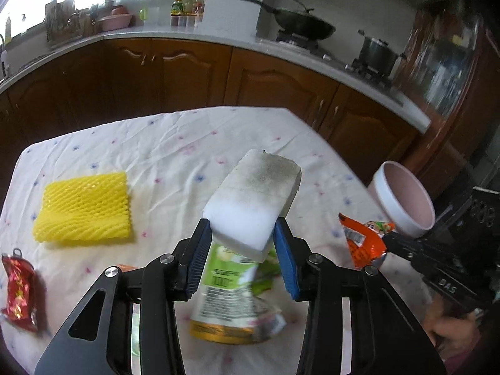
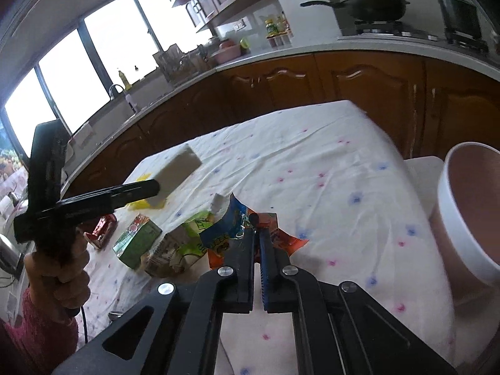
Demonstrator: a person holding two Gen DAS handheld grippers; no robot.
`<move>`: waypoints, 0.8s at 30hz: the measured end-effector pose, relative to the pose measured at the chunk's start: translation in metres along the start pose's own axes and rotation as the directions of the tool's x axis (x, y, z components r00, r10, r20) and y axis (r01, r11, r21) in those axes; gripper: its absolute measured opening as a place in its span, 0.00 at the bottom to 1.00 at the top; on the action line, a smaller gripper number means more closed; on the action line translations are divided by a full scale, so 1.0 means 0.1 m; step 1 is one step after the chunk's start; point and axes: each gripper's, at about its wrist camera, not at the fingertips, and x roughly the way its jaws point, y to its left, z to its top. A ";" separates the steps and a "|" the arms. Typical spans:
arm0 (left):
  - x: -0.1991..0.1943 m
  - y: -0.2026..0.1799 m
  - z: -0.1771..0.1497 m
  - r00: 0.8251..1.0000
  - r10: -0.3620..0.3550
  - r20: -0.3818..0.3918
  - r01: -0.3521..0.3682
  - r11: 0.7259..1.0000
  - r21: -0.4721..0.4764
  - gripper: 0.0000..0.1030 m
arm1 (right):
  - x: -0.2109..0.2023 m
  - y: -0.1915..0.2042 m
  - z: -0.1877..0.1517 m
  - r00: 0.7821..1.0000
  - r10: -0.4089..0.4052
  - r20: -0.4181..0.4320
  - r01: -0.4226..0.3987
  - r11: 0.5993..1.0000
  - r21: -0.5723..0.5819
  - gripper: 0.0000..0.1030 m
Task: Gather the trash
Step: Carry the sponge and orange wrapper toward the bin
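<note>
My left gripper (image 1: 243, 229) is shut on a dirty white foam sponge (image 1: 254, 197) and holds it above the table; the sponge also shows in the right wrist view (image 2: 176, 173). My right gripper (image 2: 257, 223) is shut on an orange and blue snack wrapper (image 2: 237, 234), held just above the cloth; the wrapper also shows in the left wrist view (image 1: 364, 239). A pink and white bin (image 1: 403, 198) stands off the table's right edge and shows in the right wrist view too (image 2: 468, 209). A green and white pouch (image 1: 231, 297) lies under the left gripper.
On the floral tablecloth (image 1: 175, 153) lie a yellow foam net (image 1: 84, 207), a red wrapper (image 1: 20, 292) and a green carton (image 2: 137, 239). Wooden cabinets and a counter with a wok (image 1: 300, 23) and a pot (image 1: 376, 53) run behind the table.
</note>
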 end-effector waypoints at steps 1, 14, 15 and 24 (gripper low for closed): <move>-0.03 -0.05 -0.01 1.000 -0.012 0.005 0.012 1.000 -0.003 0.39 | -0.03 -0.02 0.00 1.000 -0.004 0.005 0.004 1.000 0.002 0.03; -0.10 -0.76 -0.14 0.994 -0.108 0.006 0.107 0.994 0.035 0.39 | -0.63 -0.47 -0.08 0.993 -0.075 0.090 0.068 0.995 0.077 0.03; -0.10 -0.81 -0.15 0.994 -0.113 0.004 0.113 0.993 0.041 0.39 | -0.69 -0.53 -0.09 0.992 -0.086 0.098 0.077 0.993 0.087 0.03; -0.02 -1.24 -0.14 0.988 -0.153 -0.015 0.154 0.984 0.086 0.39 | -1.02 -0.85 -0.16 0.979 -0.148 0.139 0.128 0.981 0.144 0.03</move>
